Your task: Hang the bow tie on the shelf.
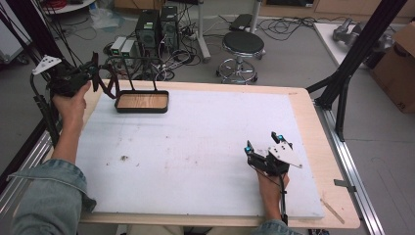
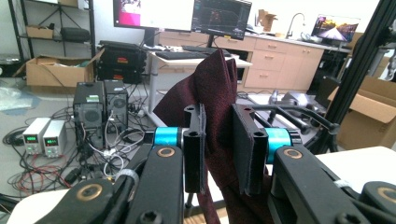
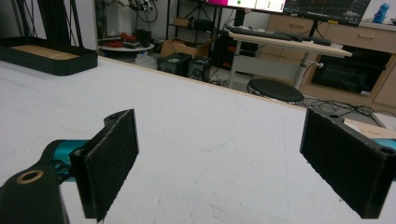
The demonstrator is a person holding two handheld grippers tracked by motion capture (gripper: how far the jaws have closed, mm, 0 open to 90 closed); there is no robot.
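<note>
A dark red cloth (image 1: pixel 108 86) hangs from my left gripper (image 1: pixel 95 68), which a hand holds up over the table's far left corner. In the left gripper view the two jaws press on the cloth (image 2: pixel 217 88) from both sides, so the left gripper (image 2: pixel 219 149) is shut on it. Just right of the cloth stands a black tray with a wooden floor (image 1: pixel 143 102) and thin upright rods. My right gripper (image 1: pixel 263 142) rests on the white mat at the near right. Its jaws stand wide apart in the right gripper view, and the right gripper (image 3: pixel 233 163) holds nothing.
A white foam mat (image 1: pixel 195 147) covers most of the wooden table. The black tray (image 3: pixel 46 58) lies far off at the left of the right gripper view. Beyond the table's far edge are a stool (image 1: pixel 242 46), computer towers (image 1: pixel 156 27) and cables. A black frame post (image 1: pixel 352 58) rises at the right.
</note>
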